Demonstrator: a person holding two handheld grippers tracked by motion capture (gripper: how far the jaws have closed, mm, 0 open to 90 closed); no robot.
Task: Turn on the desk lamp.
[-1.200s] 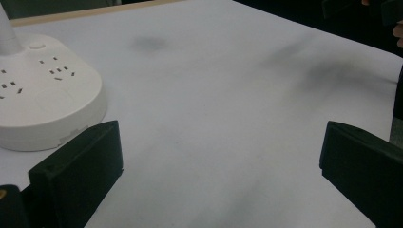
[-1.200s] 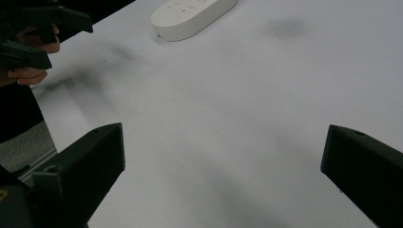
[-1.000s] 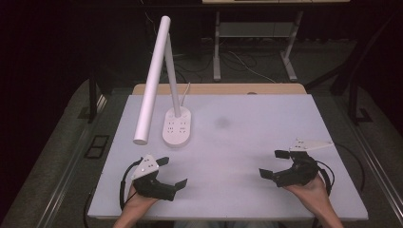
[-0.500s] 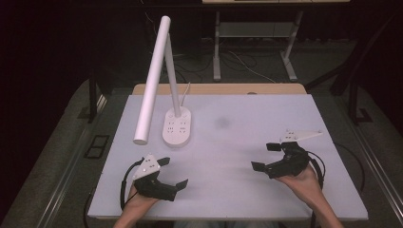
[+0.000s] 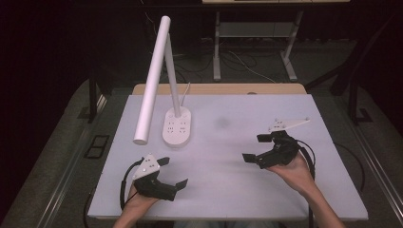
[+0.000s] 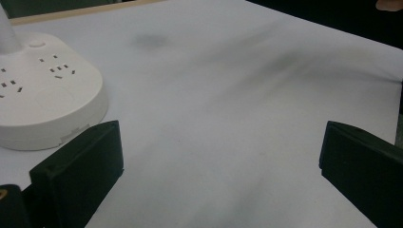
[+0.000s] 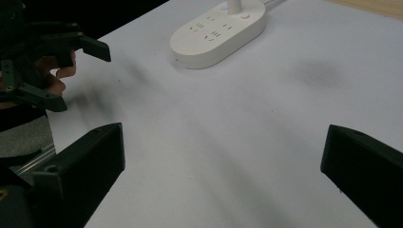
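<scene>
Seen from the high view, a white worktop (image 5: 266,190) carries a single object, a white desk lamp (image 5: 164,90) standing at the far left. Its long tubular head (image 5: 151,80) slopes from high at the rear down toward the front-left, so the long axis runs roughly front to back with a slight lean, and its thin stem rises from an oval base (image 5: 177,127) that doubles as a socket block. The base, which lies lengthwise front to back, is the thing the coming move most likely concerns. The left gripper (image 5: 171,173) rests at the near-left edge with its jaws wide apart and nothing between them; the base lies just ahead of it, slightly right, and in the left gripper view the base (image 6: 45,102) sits close beyond the left jaw but not touching it. The right gripper (image 5: 259,148) hangs over the right half of the worktop, well apart from the lamp, jaws likewise spread and empty; in the right gripper view the base (image 7: 219,31) appears far ahead, with the other hand's gripper (image 7: 71,71) at the left. The left hand is judged the nearer, needing a short forward reach. A faint grey smudge (image 5: 222,123) marks the worktop right of the base. No brand, label or legible writing can be made out; socket slots alone mark the base top.
</scene>
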